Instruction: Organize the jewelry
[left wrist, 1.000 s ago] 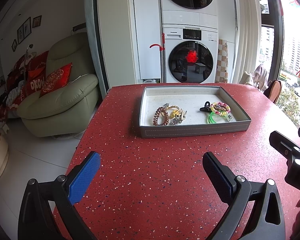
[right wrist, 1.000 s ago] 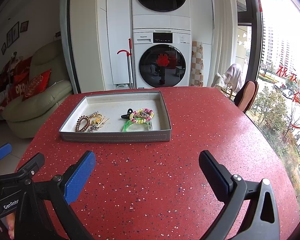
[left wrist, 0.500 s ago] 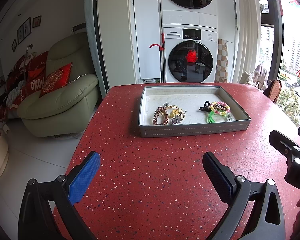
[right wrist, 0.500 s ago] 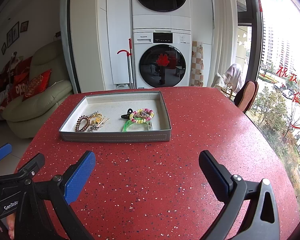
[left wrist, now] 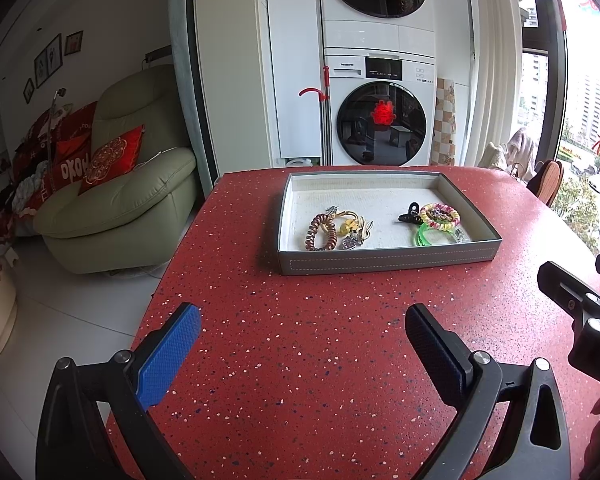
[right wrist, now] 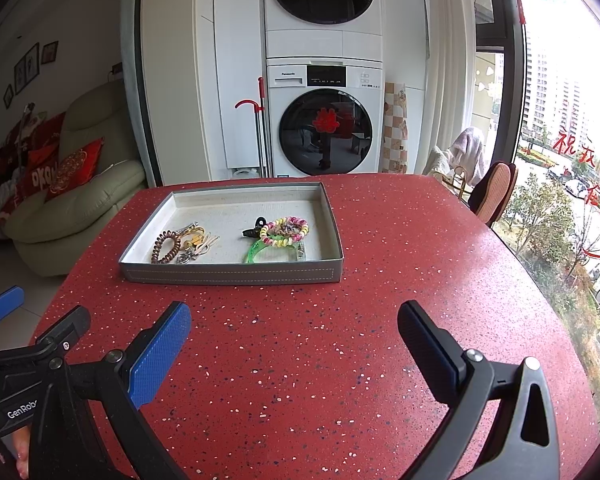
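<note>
Bare red worktop (left wrist: 320, 340) lies between both claws and the grey tray (left wrist: 388, 262). Tray's low front wall is the only barrier. Tray's far half is bare.

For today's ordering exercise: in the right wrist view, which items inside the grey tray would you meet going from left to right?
Brown spiral coil hair tie → yellow-and-cream charm cluster → small black claw hair clip → pink-and-yellow coil bracelet, all lying in the shallow grey rectangular tray.

The left black two-finger tool (left wrist: 302, 344) with blue pads hangs wide open and empty; the right black two-finger tool (right wrist: 294, 338) beside it does likewise.
</note>
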Demonstrator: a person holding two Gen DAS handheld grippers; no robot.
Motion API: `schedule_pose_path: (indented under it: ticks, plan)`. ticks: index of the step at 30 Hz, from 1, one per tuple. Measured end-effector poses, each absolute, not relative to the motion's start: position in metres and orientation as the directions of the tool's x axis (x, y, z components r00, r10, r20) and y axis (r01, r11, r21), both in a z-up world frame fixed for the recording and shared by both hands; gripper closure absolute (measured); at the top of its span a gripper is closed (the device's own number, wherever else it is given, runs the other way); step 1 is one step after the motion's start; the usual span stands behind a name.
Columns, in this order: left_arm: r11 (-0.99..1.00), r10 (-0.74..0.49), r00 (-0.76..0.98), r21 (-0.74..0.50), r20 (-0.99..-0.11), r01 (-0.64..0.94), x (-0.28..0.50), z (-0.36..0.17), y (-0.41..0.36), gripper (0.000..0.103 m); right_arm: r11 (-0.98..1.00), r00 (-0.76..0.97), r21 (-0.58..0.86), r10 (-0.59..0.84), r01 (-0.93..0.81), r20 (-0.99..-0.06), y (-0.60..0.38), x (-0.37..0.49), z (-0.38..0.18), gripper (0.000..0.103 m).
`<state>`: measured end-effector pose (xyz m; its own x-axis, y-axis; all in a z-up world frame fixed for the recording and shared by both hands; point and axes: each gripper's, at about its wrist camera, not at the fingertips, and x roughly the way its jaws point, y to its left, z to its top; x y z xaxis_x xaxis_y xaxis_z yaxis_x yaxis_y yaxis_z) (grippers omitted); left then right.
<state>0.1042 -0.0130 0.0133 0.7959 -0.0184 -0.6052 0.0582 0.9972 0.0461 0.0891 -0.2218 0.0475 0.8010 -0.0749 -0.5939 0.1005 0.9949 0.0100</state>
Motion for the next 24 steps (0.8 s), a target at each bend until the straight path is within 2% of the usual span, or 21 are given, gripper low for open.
schedule_pose_path:
  ticks: [24]
  plan:
    - [0.997,-0.02,0.793,0.045,-0.609,0.059,0.1029,0.0123,-0.0141,0.0,0.995,0.801,0.011,-0.075,0.101,-0.594,-0.2218,0.0886,0.0476,0.0]
